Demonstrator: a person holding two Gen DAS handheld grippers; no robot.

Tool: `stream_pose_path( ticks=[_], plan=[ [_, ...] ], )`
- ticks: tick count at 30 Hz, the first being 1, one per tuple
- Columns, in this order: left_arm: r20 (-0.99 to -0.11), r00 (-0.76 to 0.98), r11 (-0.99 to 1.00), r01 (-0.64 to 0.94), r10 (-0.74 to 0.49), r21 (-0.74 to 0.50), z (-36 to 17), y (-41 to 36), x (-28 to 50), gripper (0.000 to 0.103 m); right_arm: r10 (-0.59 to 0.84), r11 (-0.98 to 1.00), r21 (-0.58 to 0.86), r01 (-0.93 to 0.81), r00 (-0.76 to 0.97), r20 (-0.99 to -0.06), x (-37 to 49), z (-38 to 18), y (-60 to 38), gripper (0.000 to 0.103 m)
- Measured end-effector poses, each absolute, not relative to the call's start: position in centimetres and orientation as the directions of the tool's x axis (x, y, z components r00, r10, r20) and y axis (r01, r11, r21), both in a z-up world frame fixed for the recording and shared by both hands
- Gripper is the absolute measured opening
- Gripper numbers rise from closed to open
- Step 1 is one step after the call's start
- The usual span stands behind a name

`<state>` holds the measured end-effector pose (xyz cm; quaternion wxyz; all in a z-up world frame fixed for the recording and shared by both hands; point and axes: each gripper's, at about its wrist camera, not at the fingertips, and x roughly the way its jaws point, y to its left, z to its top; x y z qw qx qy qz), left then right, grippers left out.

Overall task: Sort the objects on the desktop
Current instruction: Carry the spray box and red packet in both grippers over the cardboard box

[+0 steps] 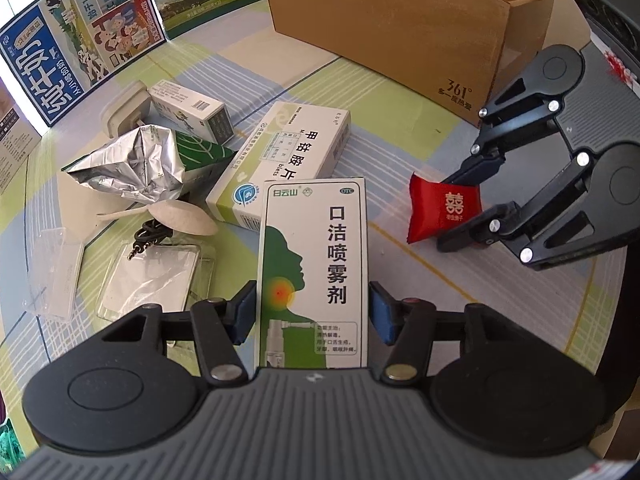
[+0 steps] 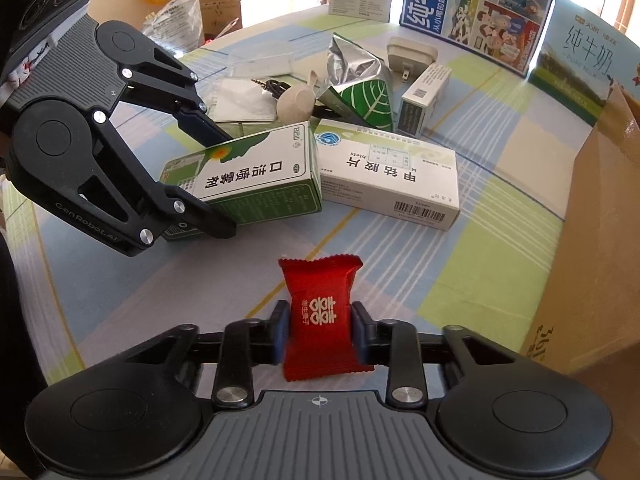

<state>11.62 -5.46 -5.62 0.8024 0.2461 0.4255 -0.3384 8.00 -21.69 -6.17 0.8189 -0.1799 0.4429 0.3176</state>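
We pinch the green-and-white spray box [image 1: 314, 268] in our left gripper [image 1: 312, 312] and the shiny red candy packet [image 2: 320, 316] in our right gripper [image 2: 320, 334]; next we lift both into the brown cardboard box [image 1: 404, 24] at the desk's far edge.

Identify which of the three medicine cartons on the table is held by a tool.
The green-and-white throat-spray carton, clamped by the left tool; the larger white tablet carton and small white carton lie free.

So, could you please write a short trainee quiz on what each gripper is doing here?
1. True or false: the left gripper is shut on the spray box.
2. What is the right gripper shut on? A) the foil bag B) the red candy C) the plug
3. Fill in: the cardboard box is printed with the number ___.

Key: 1 true; 2 B; 3 361.
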Motion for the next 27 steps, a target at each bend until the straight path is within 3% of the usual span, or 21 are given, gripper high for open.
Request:
stream_pose_path(
  ticks=[14,27],
  plan=[
    [-0.835,0.433,0.703,0.707,-0.34,0.08,-3.2,-5.4,10.6,0.05,0.346,0.774,-0.032,-0.632,0.466,-0.814,6.1,-3.0,-23.3,0.026],
    [-0.796,0.491,0.74,0.667,-0.353,0.083,3.1,-9.4,9.8,0.05,0.324,0.851,-0.05,-0.523,0.598,-0.733,4.9,4.6,-26.6,0.026]
  ],
)
